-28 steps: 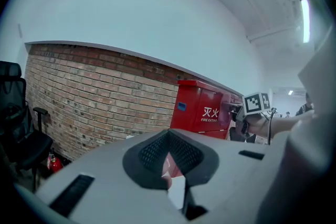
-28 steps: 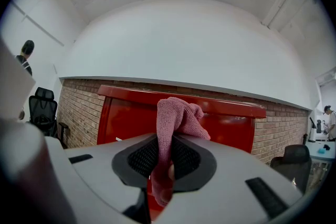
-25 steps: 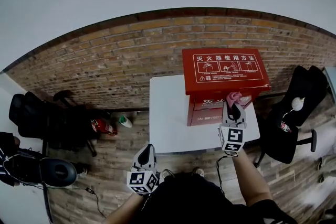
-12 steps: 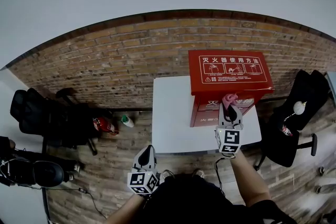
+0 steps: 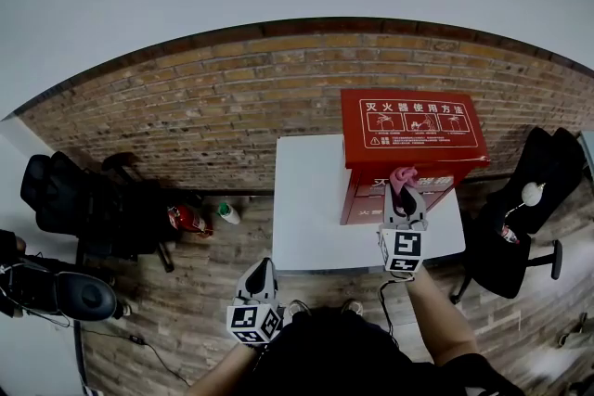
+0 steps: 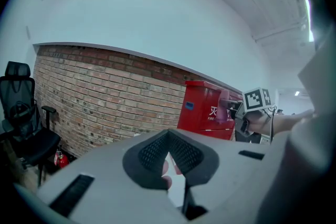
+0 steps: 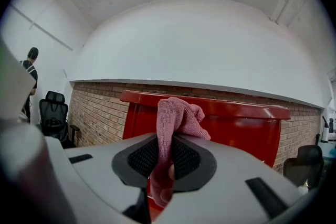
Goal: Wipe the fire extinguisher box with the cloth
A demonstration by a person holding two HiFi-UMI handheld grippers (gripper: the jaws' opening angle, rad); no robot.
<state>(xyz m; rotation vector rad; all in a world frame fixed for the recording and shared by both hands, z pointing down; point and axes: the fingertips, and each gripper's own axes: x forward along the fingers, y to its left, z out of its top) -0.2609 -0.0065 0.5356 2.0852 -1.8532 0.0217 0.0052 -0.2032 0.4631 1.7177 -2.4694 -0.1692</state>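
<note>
Right gripper [image 5: 406,192] is clamped on the pink cloth [image 7: 177,115]. The cloth is pinched between the jaws, with a bunched end left sticking out past the tips. The red fire extinguisher box [image 5: 413,133] is found straight ahead of this gripper, standing on the white table [image 5: 306,199]. The cloth bunch is held at the box's front face, just under the top lip. Actual contact cannot be confirmed.

Left gripper [image 5: 261,269] is held low, well behind and to the left of the right one. Its jaws are brought together and nothing is held.

Step judged: the cloth is presented to the front face, and the wiping stroke is about to be made or barely begun. Next, the cloth would need to be pressed flat and swept across the face. Light pressure is called for so the box is not shoved back toward the brick wall [image 5: 213,107] behind it.

Edges: the overhanging lip sits just above the cloth, so a snag is possible on upward strokes. The table edge lies close on the gripper's right, with a black chair [image 5: 534,185] beyond. Open tabletop is left on the gripper's left for sideways sweeps.
</note>
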